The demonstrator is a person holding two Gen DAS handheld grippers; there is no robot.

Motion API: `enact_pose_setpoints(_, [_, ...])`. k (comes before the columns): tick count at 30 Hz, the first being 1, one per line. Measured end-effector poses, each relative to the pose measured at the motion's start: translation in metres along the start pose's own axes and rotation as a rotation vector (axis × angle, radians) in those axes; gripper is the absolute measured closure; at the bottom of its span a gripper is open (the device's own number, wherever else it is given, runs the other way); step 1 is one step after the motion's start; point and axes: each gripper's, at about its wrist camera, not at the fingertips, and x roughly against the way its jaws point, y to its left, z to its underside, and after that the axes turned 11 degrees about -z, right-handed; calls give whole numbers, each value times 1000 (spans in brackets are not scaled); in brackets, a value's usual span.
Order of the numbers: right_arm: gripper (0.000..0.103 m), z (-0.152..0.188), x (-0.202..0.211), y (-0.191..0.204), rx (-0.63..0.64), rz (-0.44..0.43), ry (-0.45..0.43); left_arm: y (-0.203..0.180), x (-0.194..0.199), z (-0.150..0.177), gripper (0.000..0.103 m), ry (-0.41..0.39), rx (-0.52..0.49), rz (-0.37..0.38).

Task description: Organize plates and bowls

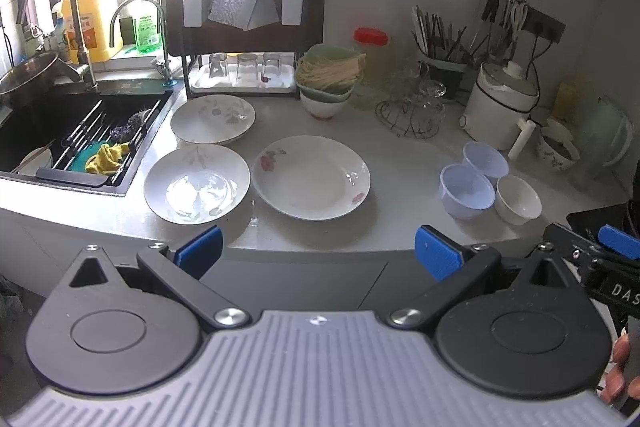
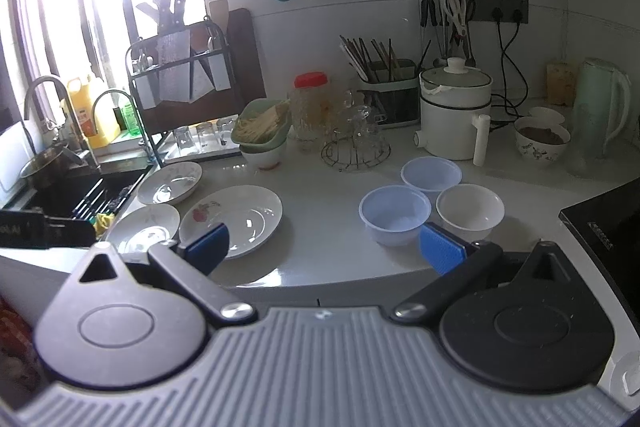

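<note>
Foreground, both views: each gripper sits low in the frame before the counter edge, blue pads spread wide and holding nothing; the left gripper (image 1: 318, 257) faces the plates, the right gripper (image 2: 324, 247) faces the gap between plates and bowls. The left wrist view alone catches part of the right gripper at its right edge, with fingertips of the person's hand (image 1: 620, 379) at the lower right; the right wrist view shows a dark block at its left edge, probably the left gripper, though too little shows to be sure. Middle ground: three white plates lie on the counter (image 1: 400, 163), namely the rose-patterned plate (image 1: 311, 177) at centre, the near-left plate (image 1: 197, 184) just beside it, and the far-left plate (image 1: 213, 119) behind. To the right stand three bowls clustered together: two pale blue bowls (image 2: 394, 215) (image 2: 432, 175) and a white bowl (image 2: 470, 213). Only the left wrist view looks down into the sink (image 1: 44, 131), with a yellow cloth (image 1: 108, 159) on its rack. Background: a stack of bowls topped with noodles (image 1: 330, 75), a dish rack (image 1: 244, 15) and a white pot (image 2: 454, 111); only the right wrist view shows the green kettle (image 2: 600, 107) fully and the dark cooktop (image 2: 608, 223) at right.
</note>
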Motion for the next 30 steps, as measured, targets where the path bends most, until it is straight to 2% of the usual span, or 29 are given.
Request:
enact_pose_setpoints(11, [0, -3, -1, 2, -6, 2, -3, 5, -7, 3, 0, 34, 17, -4])
enact_pose_setpoints(30, [0, -1, 6, 1, -6, 13, 1, -7, -16, 6, 0, 40, -6, 24])
